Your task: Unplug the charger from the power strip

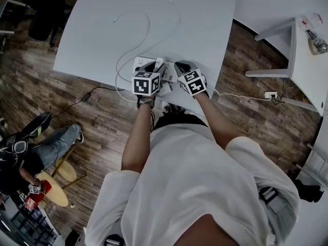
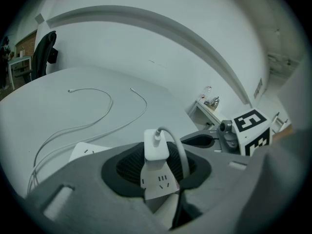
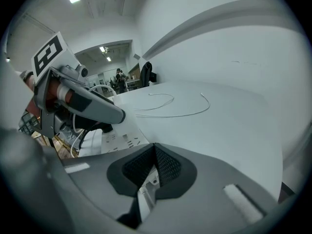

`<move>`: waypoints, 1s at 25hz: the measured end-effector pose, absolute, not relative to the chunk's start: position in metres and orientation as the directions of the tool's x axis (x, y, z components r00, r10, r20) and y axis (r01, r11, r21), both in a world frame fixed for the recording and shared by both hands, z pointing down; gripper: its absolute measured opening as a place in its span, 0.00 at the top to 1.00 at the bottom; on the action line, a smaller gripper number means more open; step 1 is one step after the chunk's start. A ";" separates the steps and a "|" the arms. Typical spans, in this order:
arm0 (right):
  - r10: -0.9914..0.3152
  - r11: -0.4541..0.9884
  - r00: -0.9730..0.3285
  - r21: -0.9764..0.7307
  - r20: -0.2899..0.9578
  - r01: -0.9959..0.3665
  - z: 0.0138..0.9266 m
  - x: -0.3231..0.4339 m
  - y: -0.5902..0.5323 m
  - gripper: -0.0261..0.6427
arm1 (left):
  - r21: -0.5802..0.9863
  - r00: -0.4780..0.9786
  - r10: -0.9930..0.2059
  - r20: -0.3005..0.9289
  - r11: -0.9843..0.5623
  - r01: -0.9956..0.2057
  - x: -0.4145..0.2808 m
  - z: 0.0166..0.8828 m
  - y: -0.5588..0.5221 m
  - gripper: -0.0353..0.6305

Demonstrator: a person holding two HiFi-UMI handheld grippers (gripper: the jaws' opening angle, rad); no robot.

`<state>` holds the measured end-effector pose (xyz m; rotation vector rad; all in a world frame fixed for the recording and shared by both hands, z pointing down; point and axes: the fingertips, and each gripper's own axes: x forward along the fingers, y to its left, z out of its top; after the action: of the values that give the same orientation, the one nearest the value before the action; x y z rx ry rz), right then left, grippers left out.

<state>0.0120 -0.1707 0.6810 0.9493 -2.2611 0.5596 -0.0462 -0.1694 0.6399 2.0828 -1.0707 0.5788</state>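
Note:
The white charger (image 2: 156, 145) stands between the pads of my left gripper (image 2: 157, 172), which is shut on it. Its cable (image 2: 181, 155) loops down on the right. Its base sits in a white socket face (image 2: 157, 183) of the power strip (image 1: 144, 63). A further part of the strip (image 2: 87, 152) shows left of the jaws. In the head view the charger (image 1: 159, 64) is between both grippers at the table's near edge. My right gripper (image 3: 155, 167) is just right of the strip (image 3: 117, 141), pads together, nothing seen between them. The left gripper (image 3: 105, 113) hangs over the strip.
Thin white cables (image 1: 138, 45) curl across the white table (image 1: 205, 24) beyond the strip. A dark cord (image 1: 95, 92) drops to the wooden floor on the left. A second white table (image 1: 307, 70) stands at the right, and a seated person (image 1: 46, 147) is at the lower left.

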 end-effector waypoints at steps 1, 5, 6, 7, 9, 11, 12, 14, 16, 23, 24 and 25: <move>-0.485 0.651 -0.552 -0.141 0.678 -0.746 0.681 0.012 -0.171 0.96 | 0.387 0.555 -0.510 0.657 -0.404 -0.829 -0.046 0.640 -0.170 0.73; -0.484 0.648 -0.551 -0.145 0.679 -0.748 0.681 0.012 -0.171 0.96 | 0.343 0.525 -0.523 0.671 -0.409 -0.845 -0.053 0.640 -0.172 0.72; -0.484 0.649 -0.551 -0.145 0.680 -0.747 0.681 0.012 -0.171 0.96 | 0.327 0.514 -0.524 0.679 -0.411 -0.851 -0.055 0.640 -0.173 0.70; -0.484 0.649 -0.551 -0.144 0.680 -0.747 0.681 0.012 -0.171 0.96 | 0.314 0.504 -0.524 0.686 -0.412 -0.855 -0.058 0.640 -0.173 0.69; -0.487 0.648 -0.549 -0.141 0.680 -0.749 0.681 0.012 -0.171 0.96 | 0.290 0.484 -0.524 0.701 -0.410 -0.865 -0.063 0.641 -0.174 0.68; -0.488 0.647 -0.547 -0.139 0.680 -0.750 0.680 0.012 -0.171 0.96 | 0.266 0.458 -0.528 0.715 -0.402 -0.876 -0.070 0.642 -0.174 0.67; -0.488 0.647 -0.547 -0.139 0.680 -0.750 0.680 0.012 -0.171 0.96 | 0.257 0.449 -0.527 0.721 -0.398 -0.881 -0.072 0.643 -0.174 0.66; -0.488 0.648 -0.547 -0.138 0.680 -0.749 0.680 0.012 -0.171 0.96 | 0.249 0.439 -0.523 0.730 -0.395 -0.884 -0.075 0.645 -0.173 0.65; -0.489 0.647 -0.546 -0.137 0.680 -0.750 0.680 0.012 -0.172 0.96 | 0.239 0.427 -0.522 0.739 -0.390 -0.889 -0.078 0.647 -0.173 0.64; -0.481 0.645 -0.546 -0.145 0.686 -0.750 0.681 0.013 -0.171 0.96 | 0.197 0.361 -0.545 0.757 -0.337 -0.921 -0.100 0.648 -0.171 0.55; -0.480 0.645 -0.545 -0.145 0.687 -0.751 0.681 0.013 -0.172 0.96 | 0.191 0.352 -0.551 0.757 -0.328 -0.925 -0.103 0.648 -0.171 0.52; -0.480 0.644 -0.544 -0.144 0.688 -0.751 0.681 0.013 -0.172 0.96 | 0.183 0.342 -0.557 0.756 -0.322 -0.929 -0.106 0.647 -0.172 0.50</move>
<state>0.0134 -0.1715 0.6811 0.9541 -2.2469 0.5730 -0.1062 -0.1716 0.6470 1.9963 -1.2946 0.7819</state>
